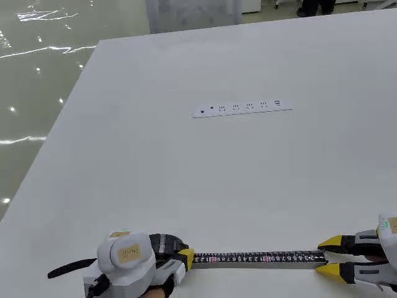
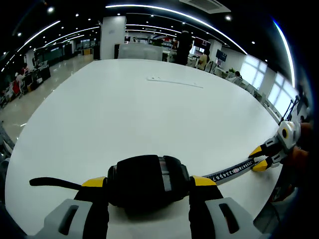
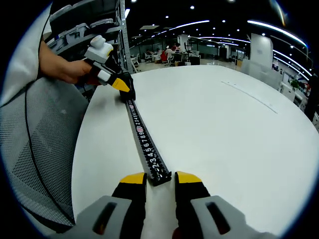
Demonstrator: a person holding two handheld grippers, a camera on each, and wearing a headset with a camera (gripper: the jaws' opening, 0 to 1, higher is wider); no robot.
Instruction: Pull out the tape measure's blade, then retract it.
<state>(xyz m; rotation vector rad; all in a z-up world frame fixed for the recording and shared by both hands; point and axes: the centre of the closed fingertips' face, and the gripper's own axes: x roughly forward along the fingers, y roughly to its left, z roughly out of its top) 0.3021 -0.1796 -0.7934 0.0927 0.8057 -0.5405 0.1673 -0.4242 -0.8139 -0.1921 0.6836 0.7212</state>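
The black tape measure (image 1: pixel 166 244) sits at the table's near left edge, with my left gripper (image 2: pixel 148 181) shut on its body, one yellow-tipped finger on each side. Its blade (image 1: pixel 257 257) lies flat on the white table (image 1: pixel 205 174) and is drawn out to the right. My right gripper (image 1: pixel 324 256) holds the blade's end between its two yellow fingertips, which close in on its edges. In the right gripper view the blade (image 3: pixel 144 139) runs from my right gripper (image 3: pixel 160 178) away to the tape measure (image 3: pixel 124 92). A black wrist strap (image 1: pixel 71 268) trails left from the case.
A white power strip (image 1: pixel 242 107) lies flat at mid-table, well beyond the tape. The table's left edge (image 1: pixel 68 118) drops to a glossy floor. A mesh chair (image 3: pixel 45 149) stands close to the near edge.
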